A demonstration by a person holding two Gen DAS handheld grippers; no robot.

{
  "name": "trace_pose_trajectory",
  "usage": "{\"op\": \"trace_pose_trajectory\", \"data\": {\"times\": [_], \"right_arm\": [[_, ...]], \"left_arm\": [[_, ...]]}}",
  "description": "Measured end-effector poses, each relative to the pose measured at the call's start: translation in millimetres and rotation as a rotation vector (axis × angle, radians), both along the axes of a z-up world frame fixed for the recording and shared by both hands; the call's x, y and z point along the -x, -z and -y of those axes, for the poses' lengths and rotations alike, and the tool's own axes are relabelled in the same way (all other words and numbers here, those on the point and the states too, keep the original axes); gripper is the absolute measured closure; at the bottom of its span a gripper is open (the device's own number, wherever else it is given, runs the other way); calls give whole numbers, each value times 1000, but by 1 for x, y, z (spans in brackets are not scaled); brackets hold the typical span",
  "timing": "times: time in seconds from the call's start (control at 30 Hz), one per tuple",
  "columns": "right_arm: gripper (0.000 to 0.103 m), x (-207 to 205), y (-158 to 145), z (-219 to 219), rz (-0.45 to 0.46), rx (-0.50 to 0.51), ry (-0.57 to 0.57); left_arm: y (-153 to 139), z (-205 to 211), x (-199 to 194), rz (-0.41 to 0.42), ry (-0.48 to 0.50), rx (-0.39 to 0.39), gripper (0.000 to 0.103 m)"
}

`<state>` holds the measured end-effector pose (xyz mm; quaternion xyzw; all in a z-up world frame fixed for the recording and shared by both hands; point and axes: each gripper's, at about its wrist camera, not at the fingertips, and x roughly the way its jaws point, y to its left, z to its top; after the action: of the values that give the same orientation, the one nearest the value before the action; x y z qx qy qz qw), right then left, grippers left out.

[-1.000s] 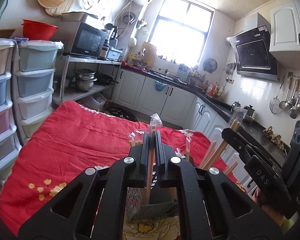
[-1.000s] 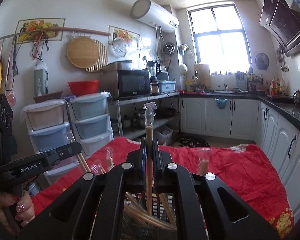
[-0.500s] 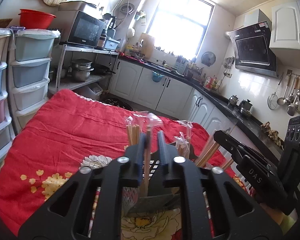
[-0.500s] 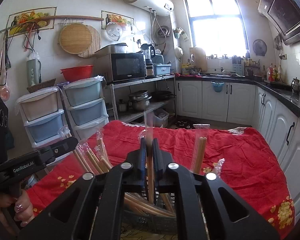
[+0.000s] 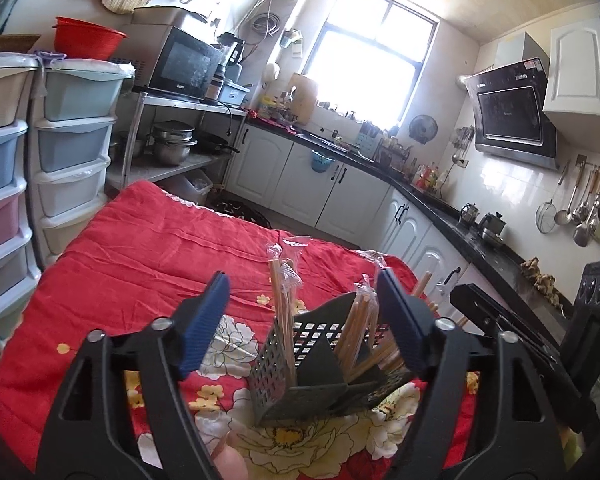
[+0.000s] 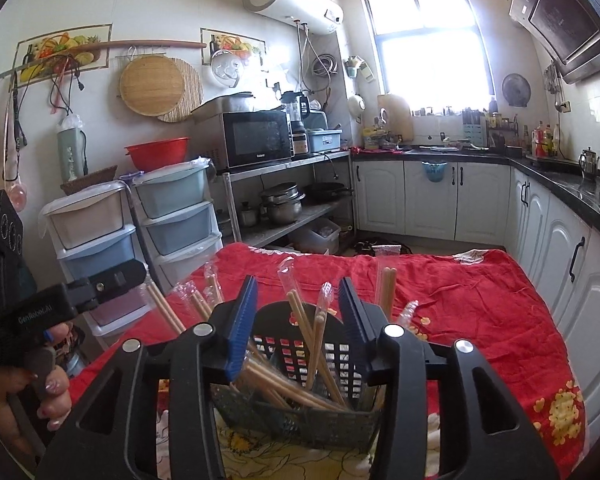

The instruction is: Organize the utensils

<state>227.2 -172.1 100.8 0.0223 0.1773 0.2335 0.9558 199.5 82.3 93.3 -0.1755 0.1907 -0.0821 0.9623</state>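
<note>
Left wrist view: the left tool (image 5: 302, 300) has its two blue-padded fingers (image 5: 204, 320) spread wide and still opening, and the pads press on nothing. Between and just beyond them stands a dark perforated basket (image 5: 300, 372) with inner dividers, resting on a red flowered cloth (image 5: 140, 240) that covers the bench. Wrapped chopsticks (image 5: 282, 304) stand nearly upright in the basket's left compartment, clear of both pads; another bundle (image 5: 360, 320) leans in the right compartment, close to the right pad, though contact cannot be told. At the right edge the right tool (image 5: 500, 316) shows from the side, a black body reaching toward the basket. A fingertip (image 5: 230, 460) shows at the bottom edge. Behind the bench are a stack of plastic drawers (image 5: 72, 148), a microwave (image 5: 184, 66) on a metal shelf, and white cabinets (image 5: 328, 192) under a bright window.

Right wrist view: the right tool (image 6: 296, 312) is partly open, its fingers (image 6: 242, 324) opening, with nothing clamped. The same basket (image 6: 300, 364) sits on the cloth directly ahead, its rim between the pads. Several chopsticks (image 6: 320, 340) in clear wrappers stand and lean inside it, and others lie slanted along its bottom. One pair (image 6: 387, 292) stands upright at the basket's far right side. At the left edge a hand (image 6: 40, 384) holds the left tool's handle (image 6: 52, 308), and more wrapped chopsticks (image 6: 196, 300) stick up beside it.
</note>
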Motion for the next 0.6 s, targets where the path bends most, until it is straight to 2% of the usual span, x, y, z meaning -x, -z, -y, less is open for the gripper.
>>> {"op": "trace_pose_trajectory", "data": {"times": [0.2, 0.4, 0.6], "right_arm": [[52, 17, -4, 9, -2, 7, 1], [42, 37, -5, 22, -7, 3, 3], [33, 61, -1, 32, -10, 18, 2]], "left_arm": [[-4, 4, 14, 9, 11, -10, 11], [-1, 7, 31, 9, 22, -21, 11], [13, 13, 46, -38, 45, -38, 11]]}}
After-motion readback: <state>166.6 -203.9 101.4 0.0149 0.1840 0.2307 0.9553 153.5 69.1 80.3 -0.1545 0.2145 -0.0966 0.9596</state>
